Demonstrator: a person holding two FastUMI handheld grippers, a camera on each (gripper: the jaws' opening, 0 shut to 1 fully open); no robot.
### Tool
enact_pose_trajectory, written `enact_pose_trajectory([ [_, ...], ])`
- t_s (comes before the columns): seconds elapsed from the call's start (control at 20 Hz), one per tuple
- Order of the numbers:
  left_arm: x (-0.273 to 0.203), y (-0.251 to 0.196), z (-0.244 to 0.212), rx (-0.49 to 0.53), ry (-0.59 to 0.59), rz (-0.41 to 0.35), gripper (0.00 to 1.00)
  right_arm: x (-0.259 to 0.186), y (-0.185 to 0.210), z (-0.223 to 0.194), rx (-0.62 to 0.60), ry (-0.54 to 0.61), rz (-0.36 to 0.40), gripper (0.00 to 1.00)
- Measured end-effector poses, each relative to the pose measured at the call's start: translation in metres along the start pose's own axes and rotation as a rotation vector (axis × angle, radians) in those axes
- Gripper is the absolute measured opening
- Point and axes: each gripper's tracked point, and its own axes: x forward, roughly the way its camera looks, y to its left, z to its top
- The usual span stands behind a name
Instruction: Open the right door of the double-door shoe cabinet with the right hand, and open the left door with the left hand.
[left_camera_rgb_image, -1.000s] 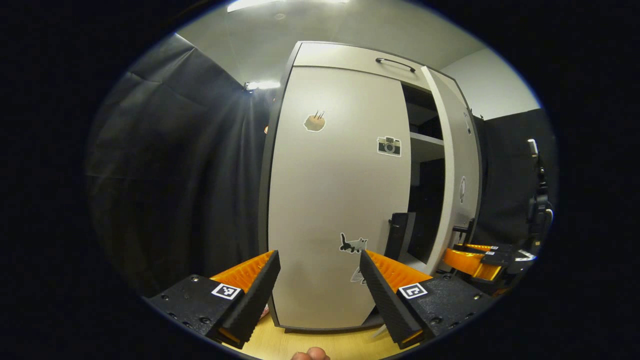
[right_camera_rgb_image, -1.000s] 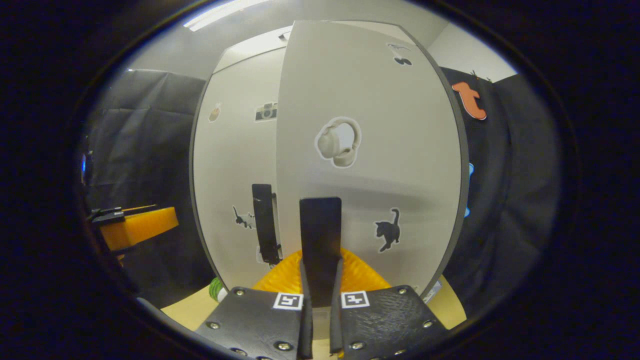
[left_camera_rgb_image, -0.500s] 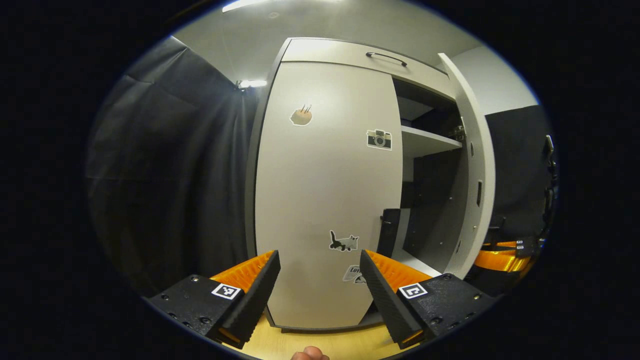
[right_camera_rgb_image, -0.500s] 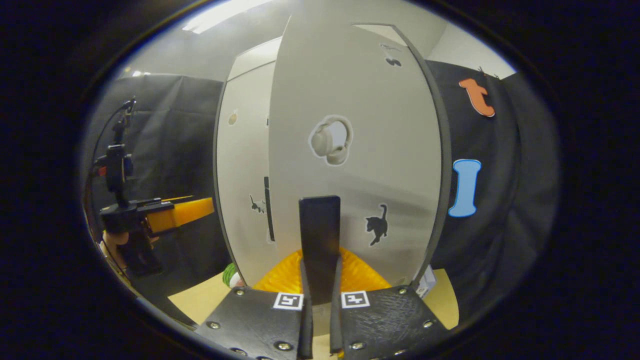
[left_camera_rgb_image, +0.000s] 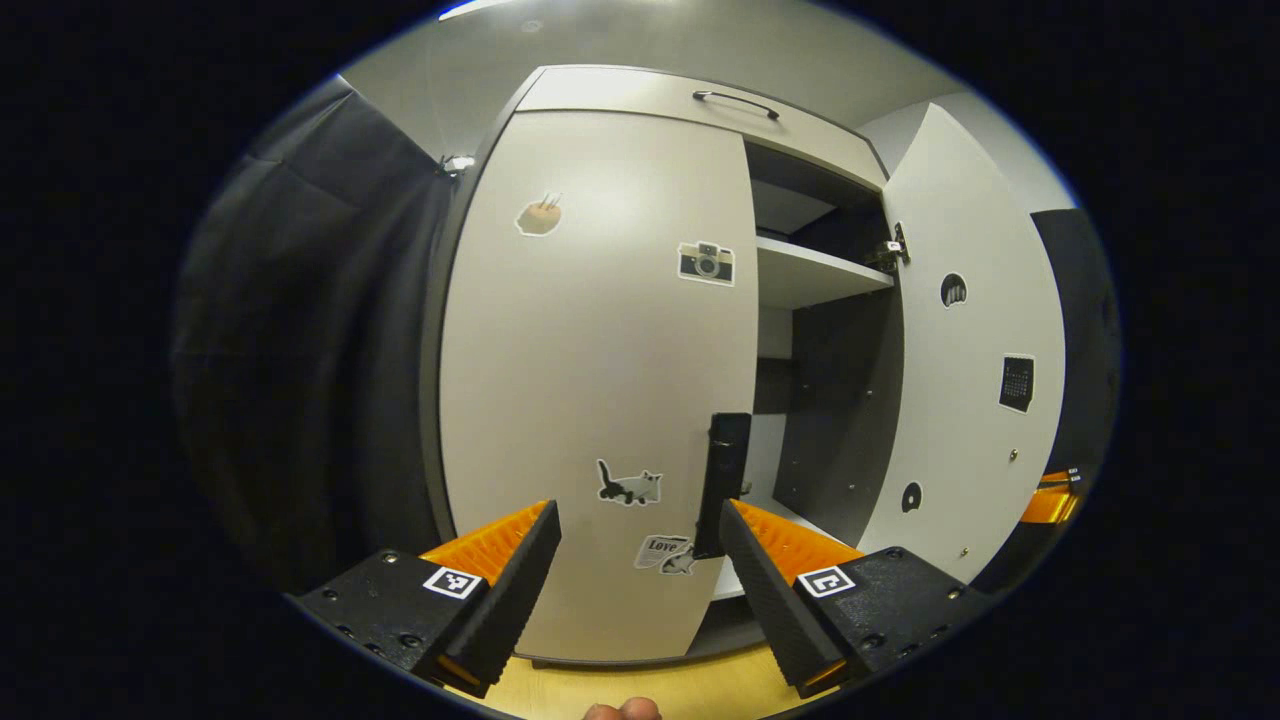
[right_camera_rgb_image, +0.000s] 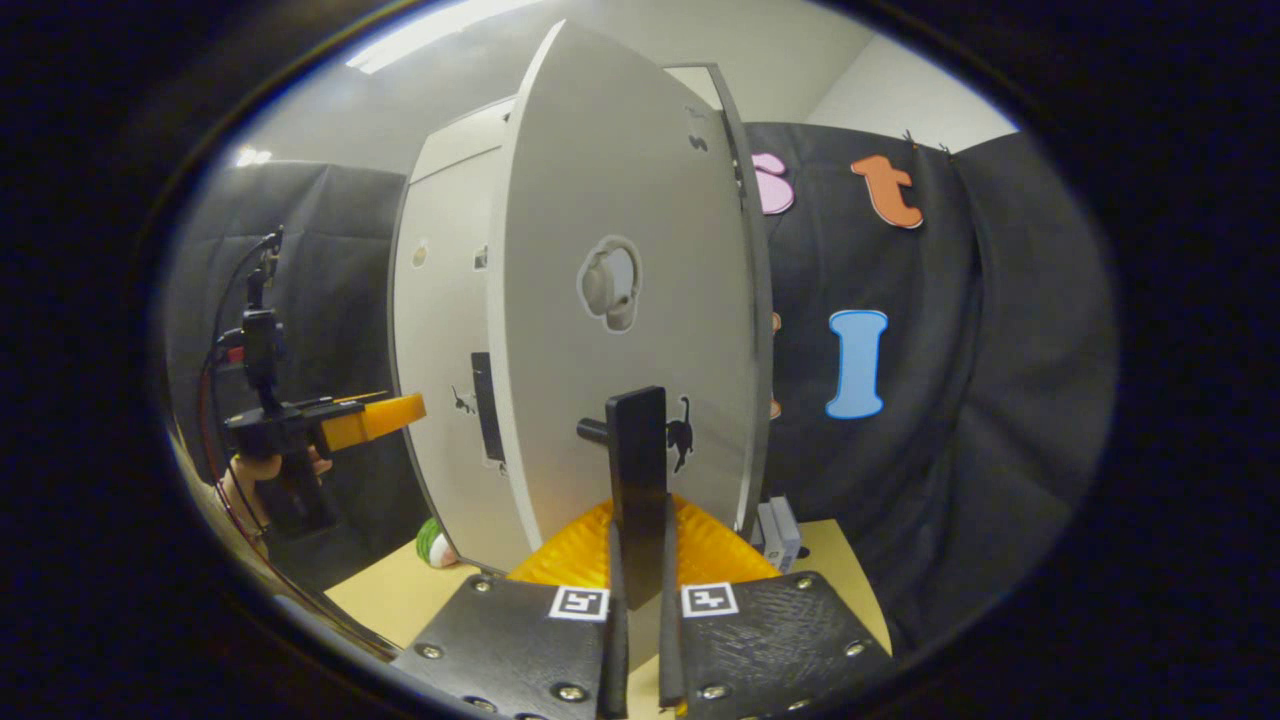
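Note:
In the left gripper view, the shoe cabinet's left door (left_camera_rgb_image: 590, 360) is closed, with its black handle (left_camera_rgb_image: 725, 480) at its right edge. My left gripper (left_camera_rgb_image: 640, 565) is open in front of that door, and the handle stands just beyond its right finger (left_camera_rgb_image: 765, 590). The right door (left_camera_rgb_image: 970, 350) is swung wide open. In the right gripper view, my right gripper (right_camera_rgb_image: 637, 560) is shut on the right door's black handle (right_camera_rgb_image: 637, 470), with the right door (right_camera_rgb_image: 620, 320) seen nearly edge-on. Farther left, a hand (right_camera_rgb_image: 250, 475) holds the left gripper (right_camera_rgb_image: 335, 425) before the left door (right_camera_rgb_image: 440, 320).
The open half shows a shelf (left_camera_rgb_image: 815, 280) and a dark interior. A drawer with a handle (left_camera_rgb_image: 735, 100) tops the cabinet. On the wooden floor (right_camera_rgb_image: 400, 600) lie a green-and-white ball (right_camera_rgb_image: 432, 545) by the cabinet's foot and a small white box (right_camera_rgb_image: 780, 530) behind the open door. Black cloth walls surround the booth.
The right door has swung much wider open with my right gripper shut on its handle. My left gripper, still open, has drawn nearer the left door's handle.

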Motion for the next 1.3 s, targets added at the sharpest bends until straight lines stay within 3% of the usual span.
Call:
enact_pose_trajectory([
  [0.45, 0.031, -0.027, -0.009, 0.009, 0.012, -0.044, 0.99, -0.006, -0.033, 0.0, 0.041, -0.026, -0.139, 0.11],
  [0.55, 0.039, -0.033, -0.009, 0.006, 0.011, -0.05, 0.99, -0.007, -0.036, 0.003, 0.064, -0.043, -0.167, 0.05],
  [0.65, 0.047, -0.036, -0.01, 0.008, 0.017, -0.051, 0.99, -0.003, -0.03, 0.004, 0.099, -0.058, -0.131, 0.01],
  [1.05, 0.083, -0.043, -0.022, 0.032, 0.05, -0.019, 0.96, -0.003, -0.028, 0.007, 0.124, -0.097, -0.086, 0.01],
  [1.25, 0.093, -0.036, -0.03, 0.067, 0.084, 0.027, 0.81, -0.009, -0.031, 0.008, 0.094, -0.1, -0.098, 0.01],
  [1.3, 0.095, -0.037, -0.029, 0.071, 0.068, 0.021, 0.72, -0.012, -0.037, 0.008, 0.08, -0.104, -0.121, 0.01],
])
